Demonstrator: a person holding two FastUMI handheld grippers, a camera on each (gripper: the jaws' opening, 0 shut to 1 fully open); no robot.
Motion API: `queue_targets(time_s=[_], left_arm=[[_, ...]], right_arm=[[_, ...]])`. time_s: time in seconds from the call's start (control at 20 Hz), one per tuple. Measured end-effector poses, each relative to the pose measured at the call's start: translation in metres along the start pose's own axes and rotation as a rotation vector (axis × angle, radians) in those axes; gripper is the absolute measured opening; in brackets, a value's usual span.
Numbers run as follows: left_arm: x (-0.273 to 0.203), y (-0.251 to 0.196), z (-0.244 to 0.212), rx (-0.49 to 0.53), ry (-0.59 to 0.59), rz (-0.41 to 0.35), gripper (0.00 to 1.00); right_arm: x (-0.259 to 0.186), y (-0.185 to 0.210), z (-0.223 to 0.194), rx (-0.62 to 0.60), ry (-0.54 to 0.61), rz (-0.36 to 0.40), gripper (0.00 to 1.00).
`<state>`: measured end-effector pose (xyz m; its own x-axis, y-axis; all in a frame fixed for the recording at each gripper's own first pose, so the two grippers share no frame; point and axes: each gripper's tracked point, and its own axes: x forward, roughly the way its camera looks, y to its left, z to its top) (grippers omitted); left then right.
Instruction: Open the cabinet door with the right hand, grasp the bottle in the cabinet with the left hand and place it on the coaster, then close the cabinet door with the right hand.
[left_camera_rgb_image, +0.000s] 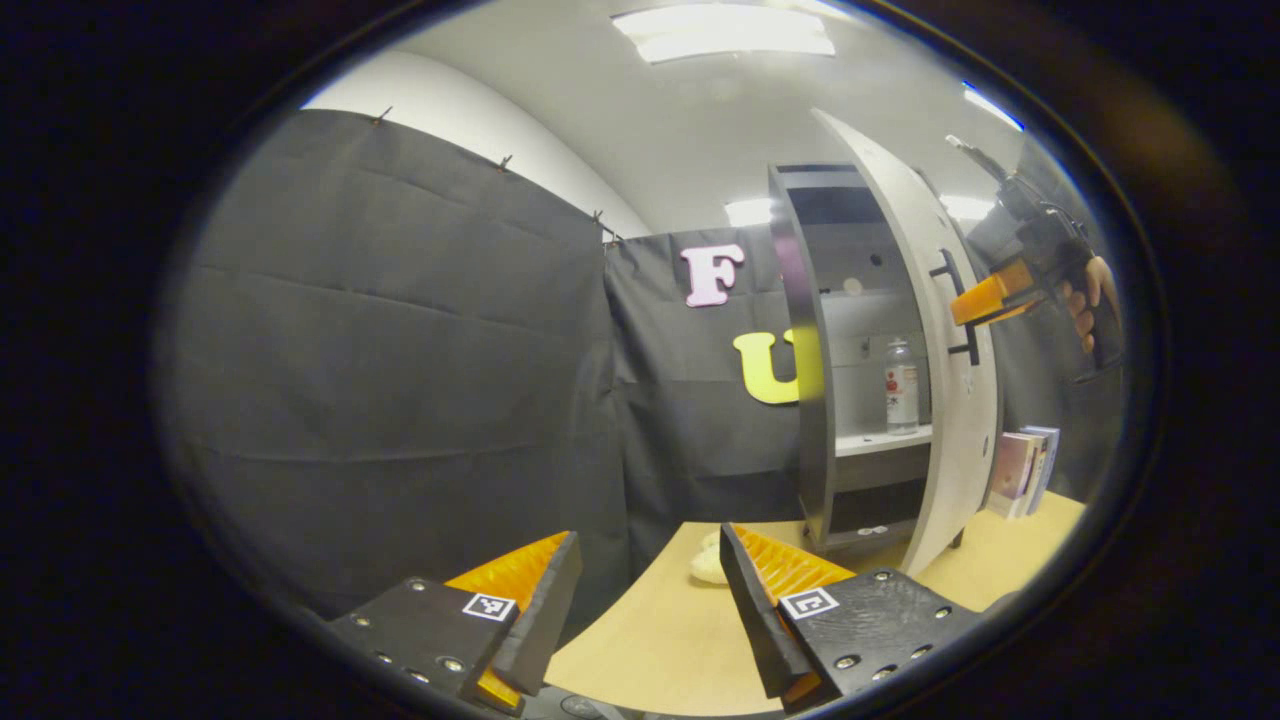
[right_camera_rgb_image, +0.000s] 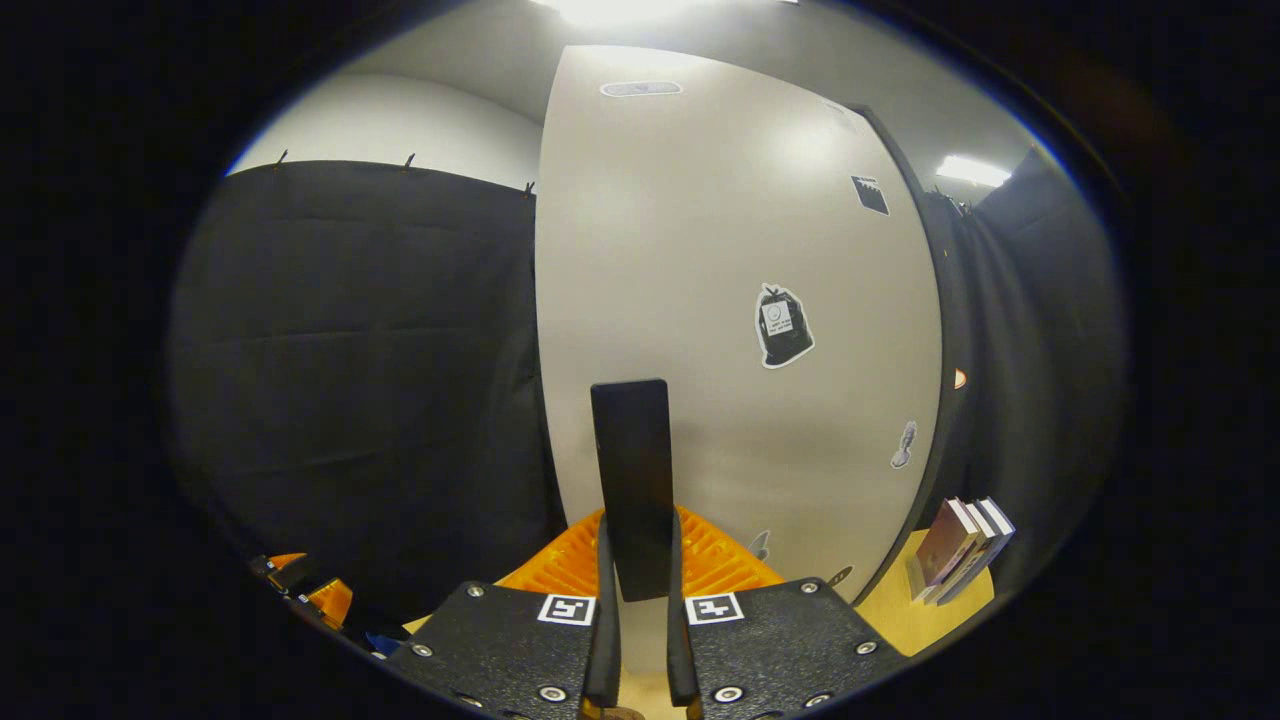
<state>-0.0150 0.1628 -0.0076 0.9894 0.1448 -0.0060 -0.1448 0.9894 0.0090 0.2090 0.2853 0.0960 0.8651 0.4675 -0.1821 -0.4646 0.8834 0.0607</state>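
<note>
Cabinet door (left_camera_rgb_image: 935, 330) swung partly open, its handle (right_camera_rgb_image: 632, 480) clamped in right gripper (right_camera_rgb_image: 640, 590) jaws. Bottle (left_camera_rgb_image: 901, 385) ungrasped on cabinet shelf (left_camera_rgb_image: 880, 442); left gripper (left_camera_rgb_image: 650, 590) jaws spread, empty.

White cabinet door (left_camera_rgb_image: 950, 340) open; bottle (left_camera_rgb_image: 901, 385) upright on shelf

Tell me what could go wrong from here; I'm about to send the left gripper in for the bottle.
1. The cabinet door stands only partly open, so the left gripper may clip its edge on the way to the bottle.
2. The right gripper clamps the narrow handle; a slip could let the door swing.
3. The bottle is tall and upright on the shelf, so a nudge might tip it.
</note>
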Motion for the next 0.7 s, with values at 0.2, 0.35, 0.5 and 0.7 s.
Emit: queue_targets(time_s=[0.2, 0.35, 0.5, 0.7], left_arm=[[0.001, -0.017, 0.004, -0.011, -0.011, -0.022, 0.80], [0.006, -0.052, 0.006, -0.024, -0.007, -0.060, 0.86], [0.004, -0.082, 0.012, -0.025, -0.019, -0.107, 0.86], [0.007, -0.117, 0.014, -0.032, -0.020, -0.157, 0.82]], right_arm=[[-0.014, -0.005, -0.001, -0.002, -0.002, 0.014, 0.19], [-0.031, -0.014, -0.002, 0.005, -0.006, 0.025, 0.19], [-0.045, -0.024, -0.002, 0.000, -0.009, 0.023, 0.18], [-0.065, -0.039, -0.003, 0.010, -0.021, 0.022, 0.18]])
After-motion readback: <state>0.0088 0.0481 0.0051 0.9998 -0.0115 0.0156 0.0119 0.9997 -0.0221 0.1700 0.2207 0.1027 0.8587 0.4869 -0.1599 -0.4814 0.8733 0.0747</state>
